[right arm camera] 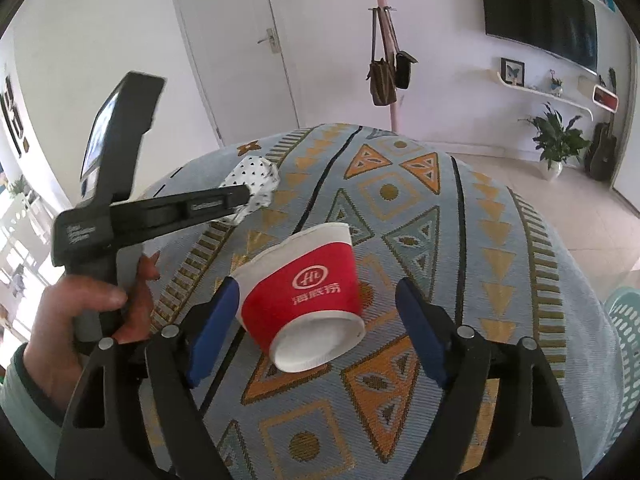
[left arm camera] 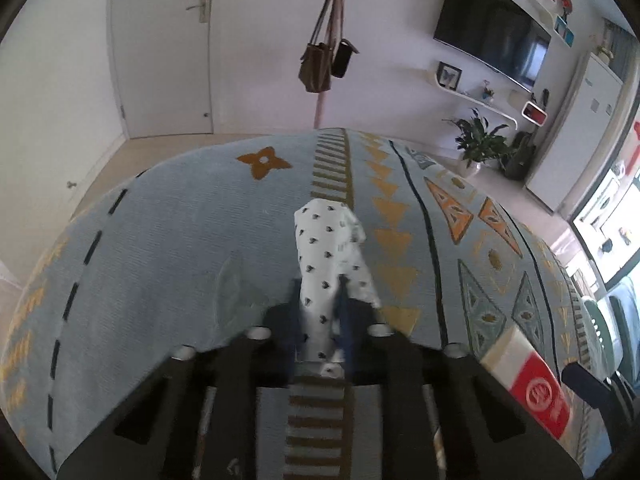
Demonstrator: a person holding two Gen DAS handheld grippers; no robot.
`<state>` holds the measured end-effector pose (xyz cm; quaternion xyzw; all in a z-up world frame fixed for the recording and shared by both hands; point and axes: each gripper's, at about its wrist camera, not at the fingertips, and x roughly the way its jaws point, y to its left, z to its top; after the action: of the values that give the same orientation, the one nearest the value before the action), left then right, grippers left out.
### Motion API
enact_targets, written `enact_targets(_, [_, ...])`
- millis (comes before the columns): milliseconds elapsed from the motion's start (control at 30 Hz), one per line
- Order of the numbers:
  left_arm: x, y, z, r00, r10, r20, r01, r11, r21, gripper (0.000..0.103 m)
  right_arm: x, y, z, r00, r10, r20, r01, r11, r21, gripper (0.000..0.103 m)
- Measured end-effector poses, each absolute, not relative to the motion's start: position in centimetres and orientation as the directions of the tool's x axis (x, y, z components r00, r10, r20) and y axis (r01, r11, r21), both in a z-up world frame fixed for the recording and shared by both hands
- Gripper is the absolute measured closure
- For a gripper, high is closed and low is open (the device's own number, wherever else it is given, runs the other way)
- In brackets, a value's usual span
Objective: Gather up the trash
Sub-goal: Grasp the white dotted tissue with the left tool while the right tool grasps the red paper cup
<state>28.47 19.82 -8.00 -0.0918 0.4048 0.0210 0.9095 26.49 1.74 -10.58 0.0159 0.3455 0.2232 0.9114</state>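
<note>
My left gripper [left arm camera: 318, 284] is shut on a crumpled white wrapper with small dark dots [left arm camera: 328, 248] and holds it above the patterned blue rug [left arm camera: 160, 240]. The same wrapper [right arm camera: 254, 178] shows in the right wrist view, at the tip of the left gripper [right arm camera: 244, 196]. My right gripper [right arm camera: 316, 300] is open, its blue pads on either side of a squashed red and white paper cup [right arm camera: 308, 292] that lies on its side on the rug [right arm camera: 440, 240]. The cup also shows at the lower right of the left wrist view [left arm camera: 528, 380].
A pale green perforated basket [right arm camera: 628, 340] stands at the rug's right edge. A pink pole with hanging bags [right arm camera: 386, 76] and a potted plant [right arm camera: 554, 140] stand by the far wall. Tile floor lies beyond the rug.
</note>
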Motion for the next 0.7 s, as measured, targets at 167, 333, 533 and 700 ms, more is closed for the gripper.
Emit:
enact_targets(167, [24.4,20.8,-6.6,0.702,-0.042,-0.711,-0.112,0.979,-0.168,0.096,27.6,0.9,-10.4,0.621,0.458,-0.636,-0.402,0.883,0.243,0.024])
enact_targets(333, [19.8,22.4,-6.0,0.761,0.021,-0.648,-0.165,0.973,-0.163,0.096,29.2,0.4,-10.3,0.597,0.488,-0.637,-0.398,0.869,0.293,0.024])
enact_targets(533, [18.8,23.5,-6.1,0.803,-0.013,-0.596,-0.151,0.963,-0.224,0.095,30.8,1.1,-11.9,0.514,0.481,-0.71,-0.399,0.867,0.299,0.025])
enact_targets(700, [19.3,24.9,-6.4,0.808,-0.098,-0.581,-0.121,0.937,-0.326,0.095,30.3,3.0,-11.9,0.494,0.483,-0.723,-0.457,0.852,0.257,0.043])
